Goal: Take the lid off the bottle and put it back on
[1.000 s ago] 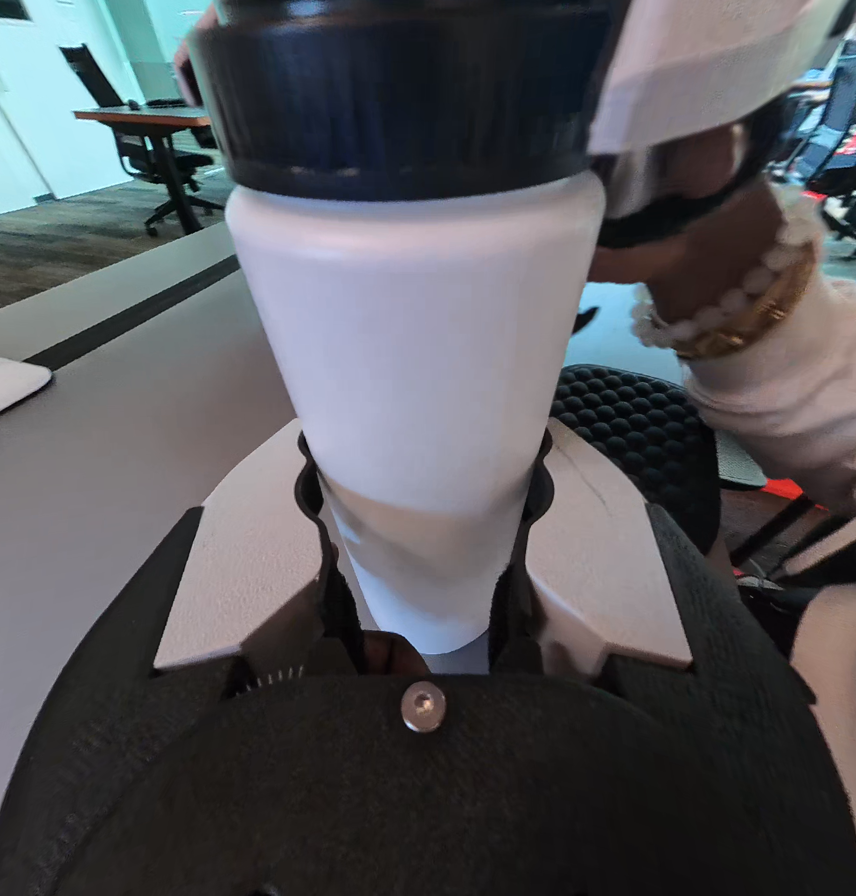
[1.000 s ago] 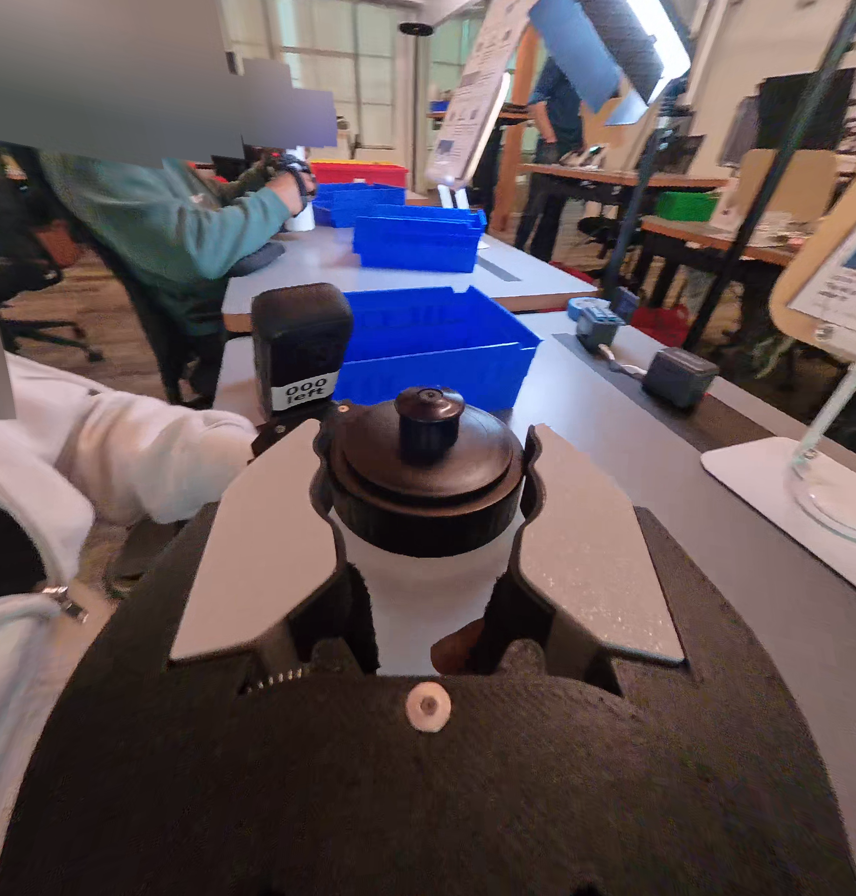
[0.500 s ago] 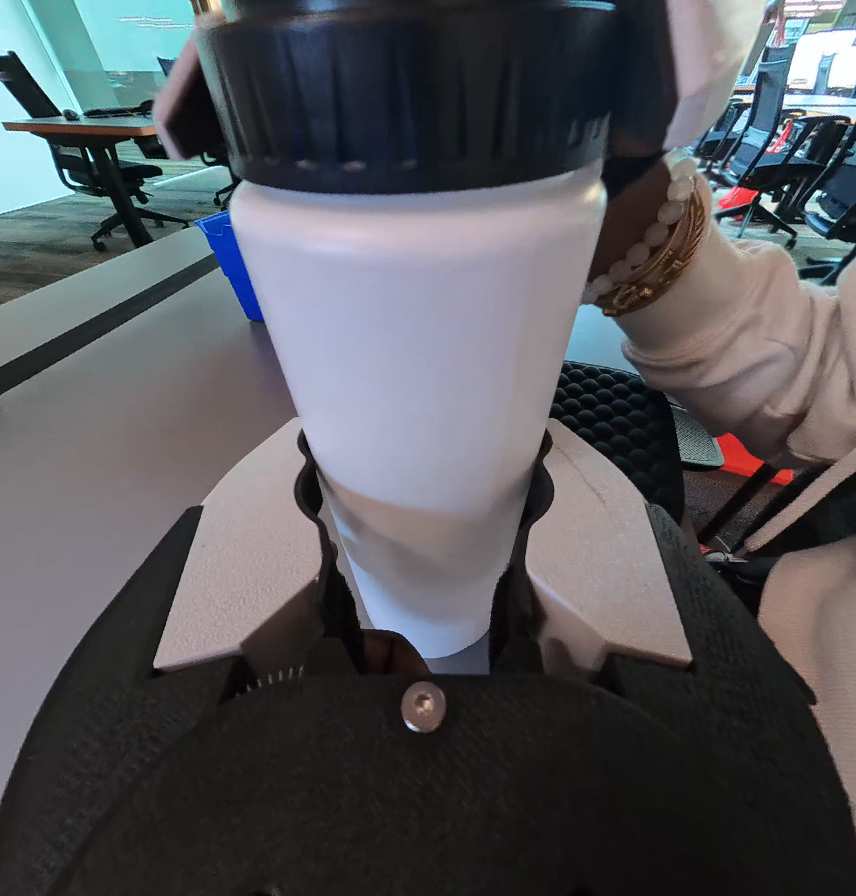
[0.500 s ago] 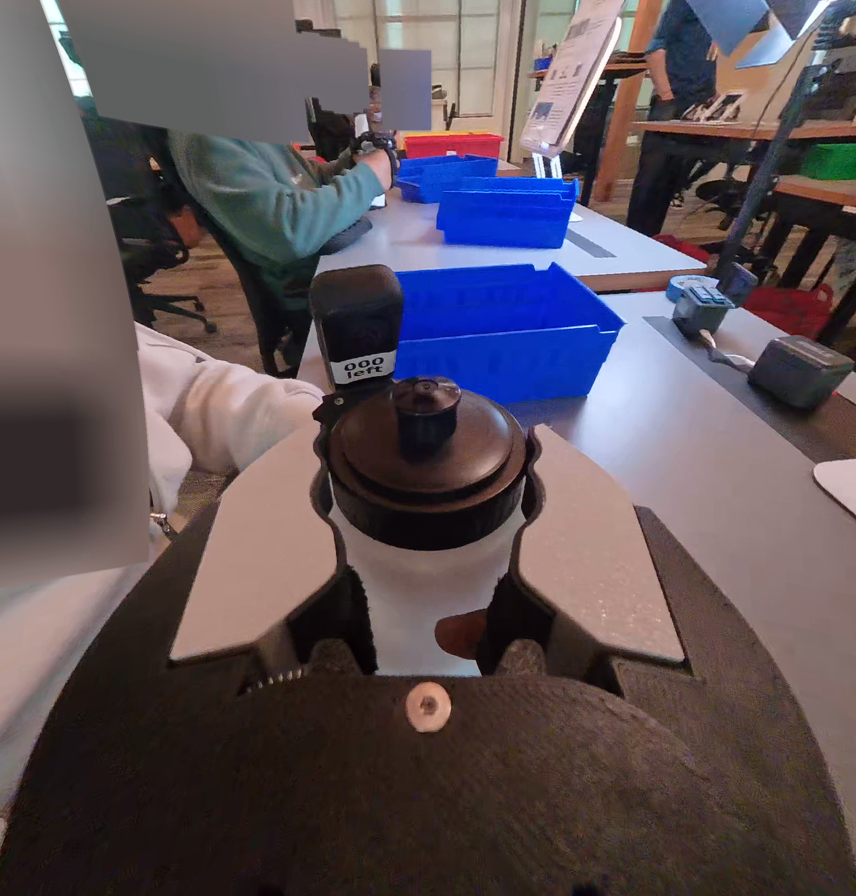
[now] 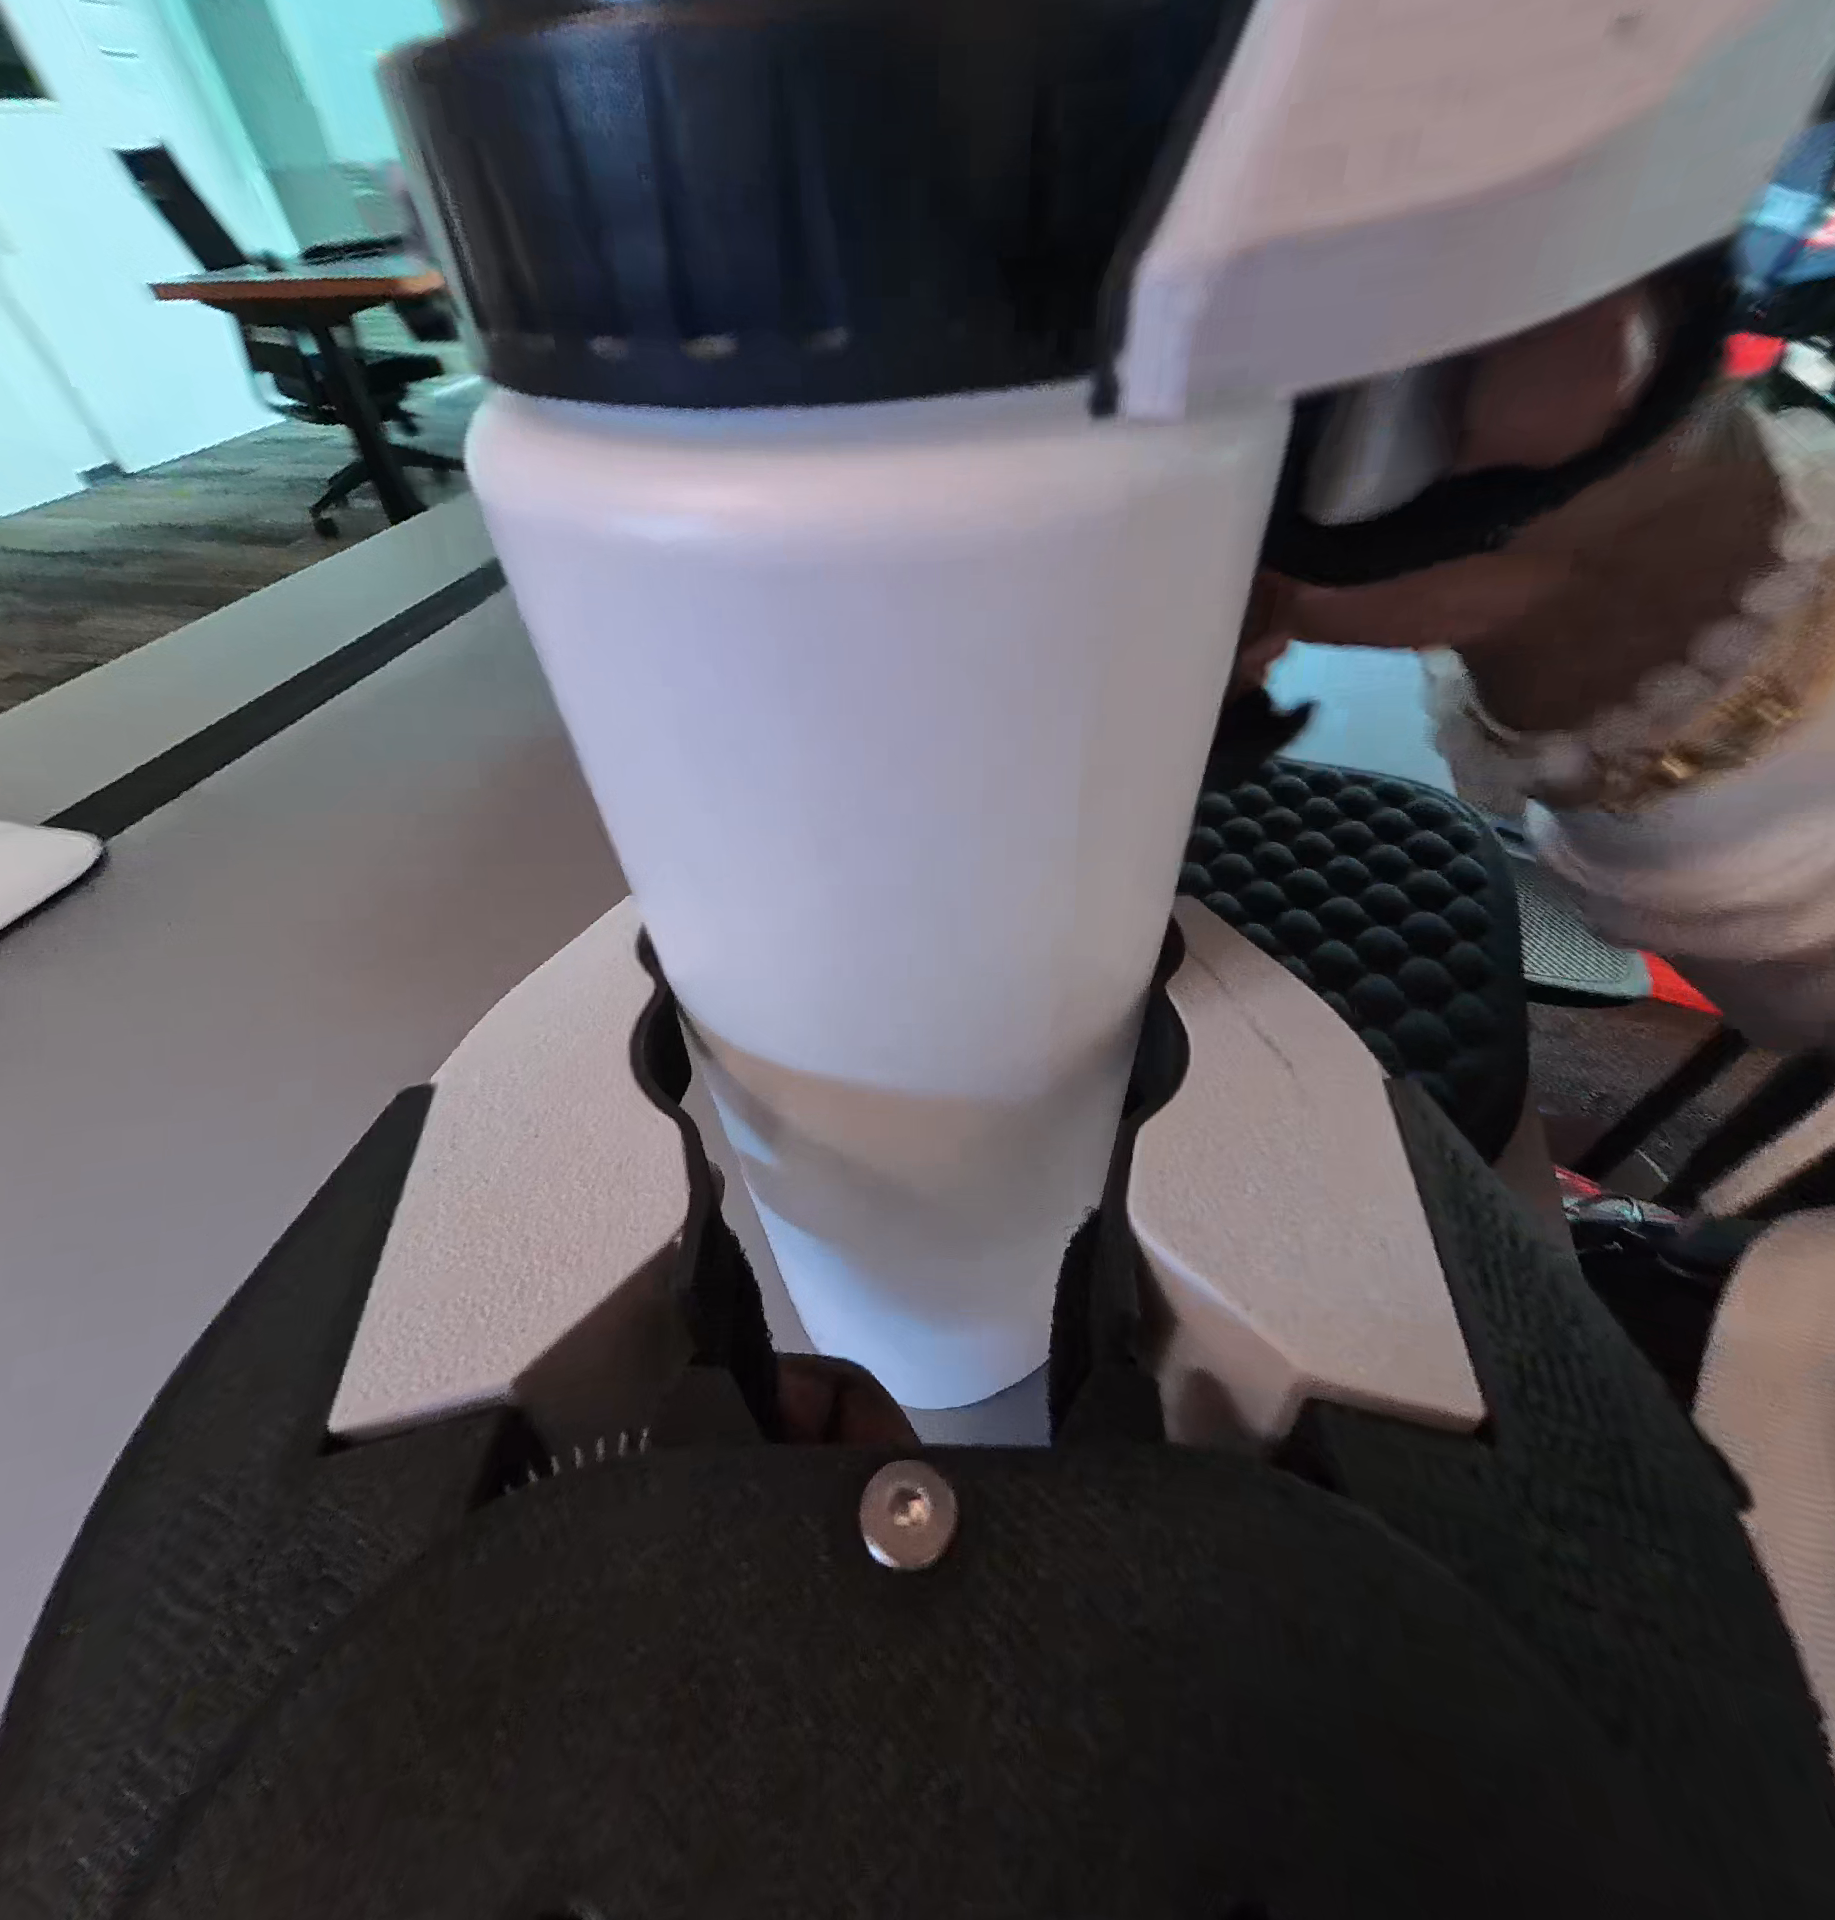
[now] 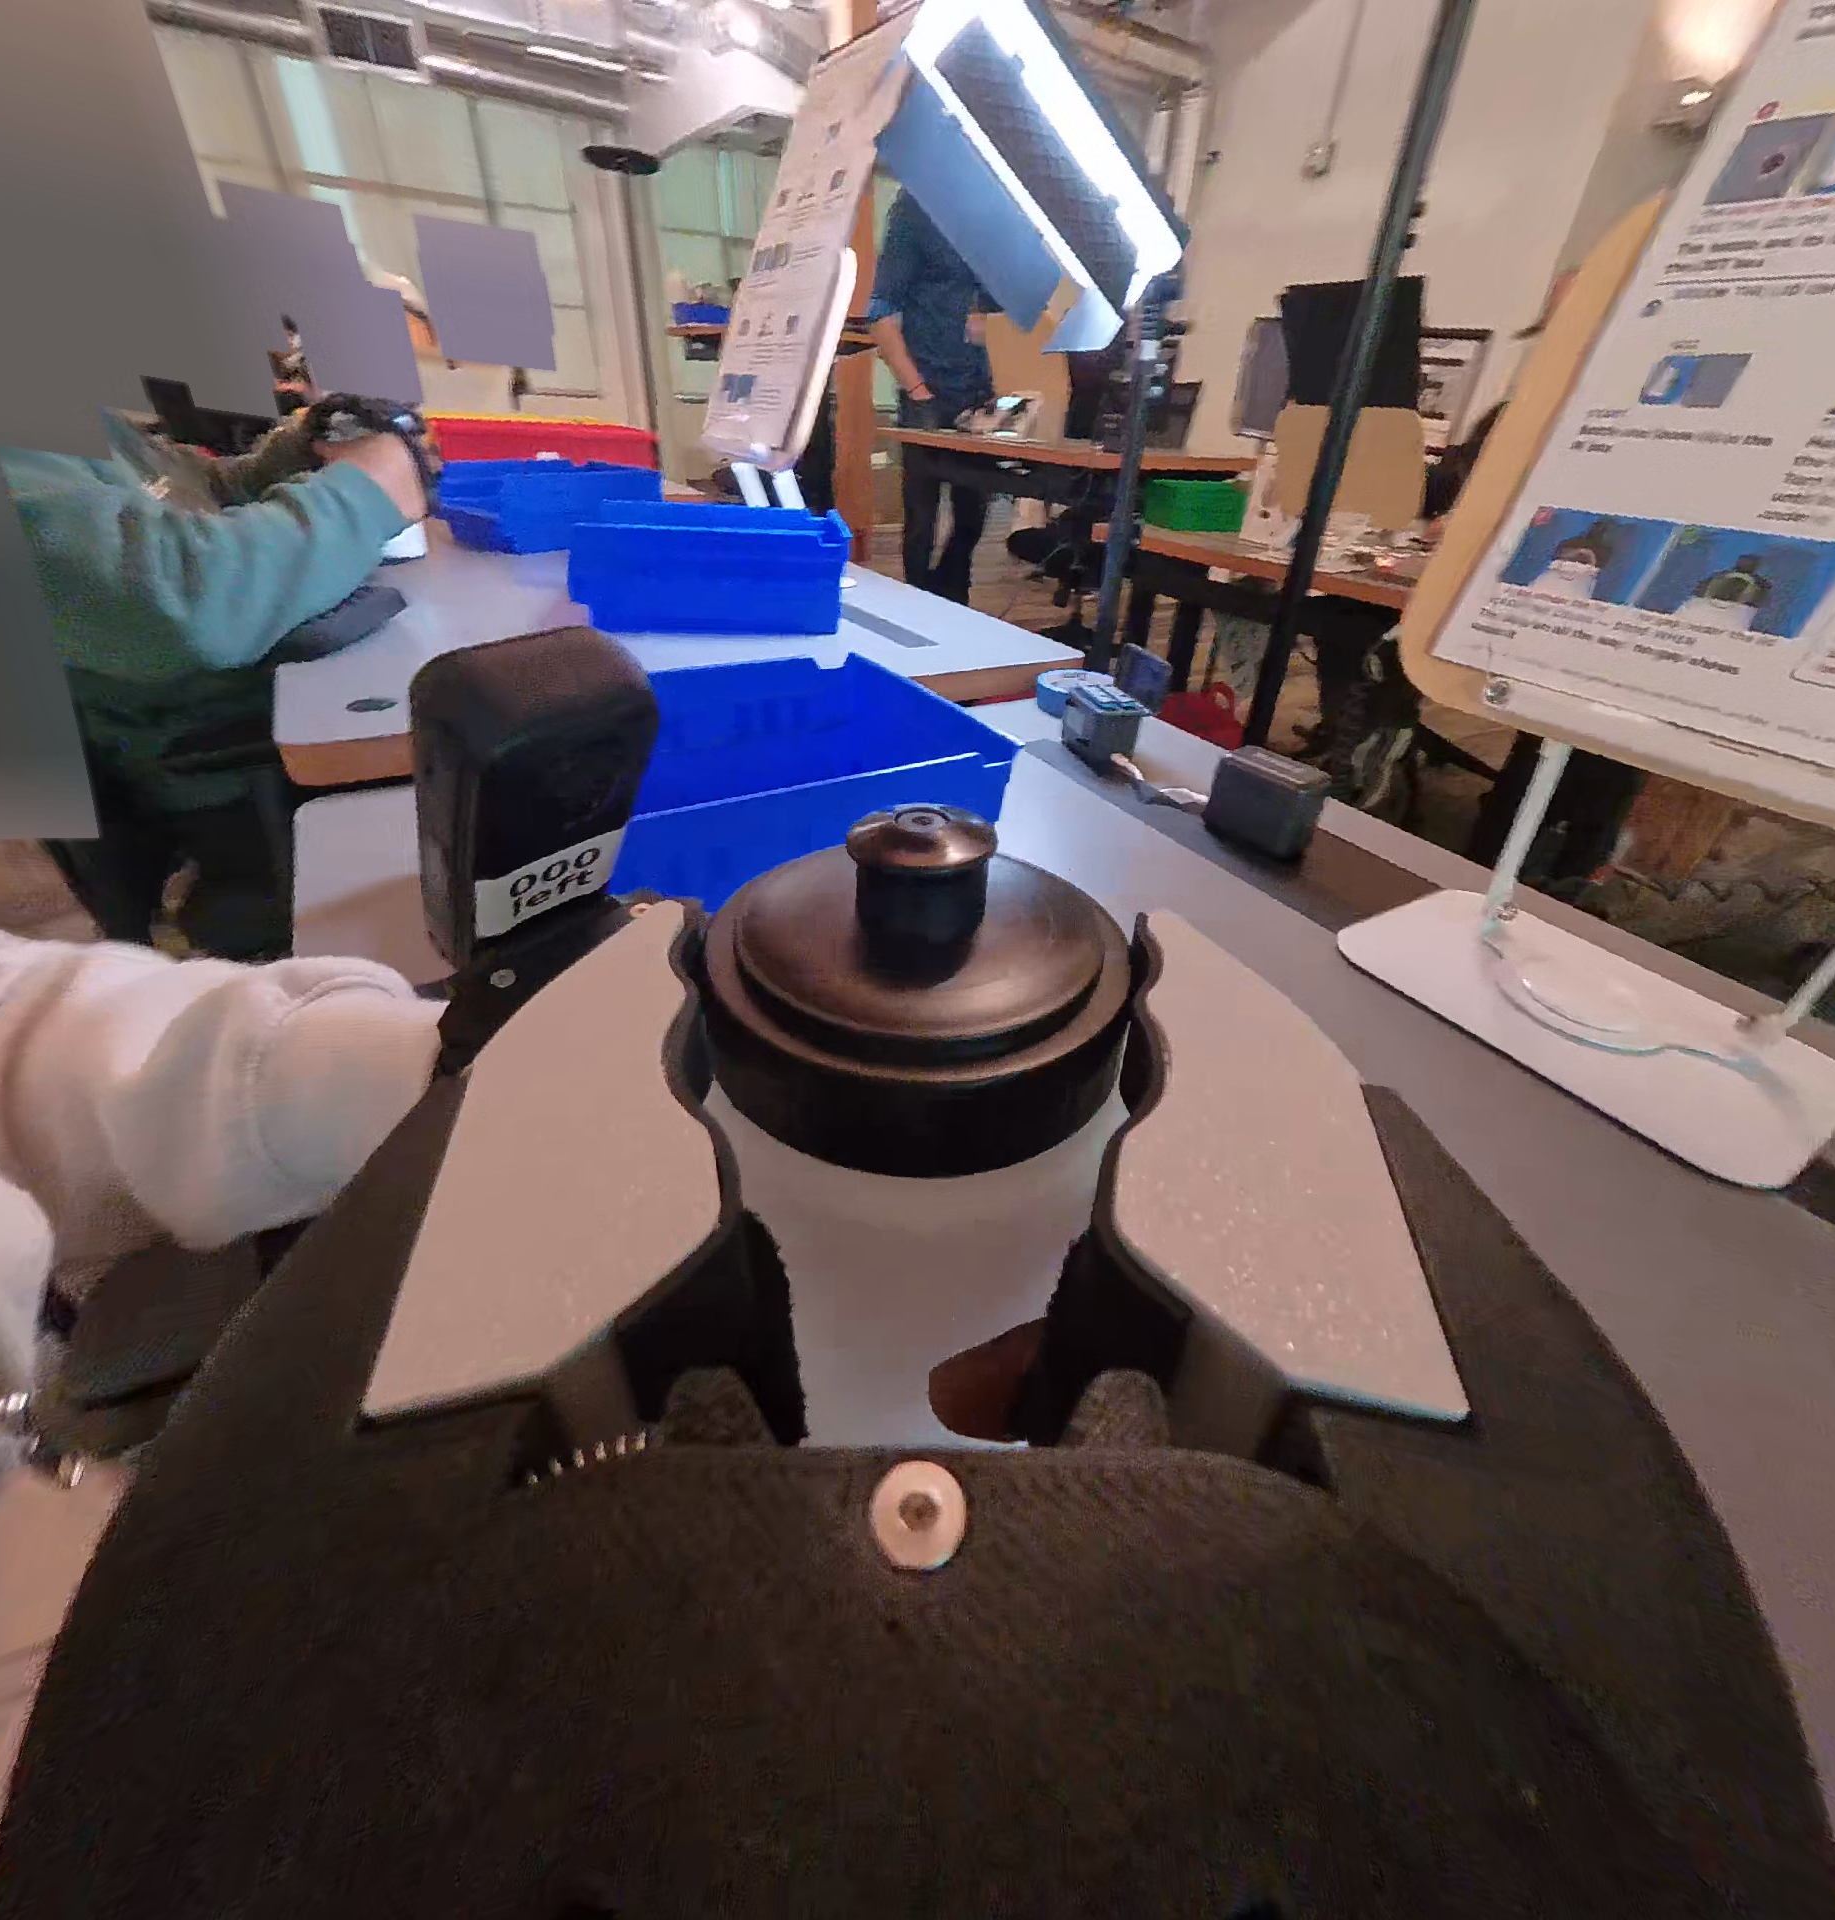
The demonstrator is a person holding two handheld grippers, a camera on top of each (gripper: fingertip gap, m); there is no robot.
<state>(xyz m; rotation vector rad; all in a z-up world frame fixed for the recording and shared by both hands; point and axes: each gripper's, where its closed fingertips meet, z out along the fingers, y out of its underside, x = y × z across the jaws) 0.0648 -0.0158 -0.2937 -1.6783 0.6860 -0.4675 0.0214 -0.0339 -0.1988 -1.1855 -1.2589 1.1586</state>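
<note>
A white bottle (image 5: 871, 727) stands upright with a black ribbed lid (image 5: 788, 187) on its neck. My left gripper (image 5: 908, 945) is shut on the bottle's lower body. In the right wrist view my right gripper (image 6: 913, 935) is shut on the lid (image 6: 913, 1029), which has a round spout knob on top; the white bottle (image 6: 892, 1257) shows below it. One of the right gripper's grey fingers (image 5: 1464, 156) shows against the lid at the top right of the left wrist view. The left gripper's black body (image 6: 528, 758) shows just left of the lid.
The grey table (image 6: 1515, 1299) carries a blue bin (image 6: 819, 769) behind the bottle, small grey boxes (image 6: 1266, 800) and a sign stand with a white base (image 6: 1619, 1049) at the right. A black mesh chair (image 5: 1349, 914) is beside the table. A person in a green sleeve (image 6: 196, 582) sits at the far table. My right fingertips sit around 10 cm from my left ones.
Both grippers keep their hold. Since half a second ago the right gripper has turned right with the lid and the left gripper has turned left with the bottle, back to about where they were a second ago.
</note>
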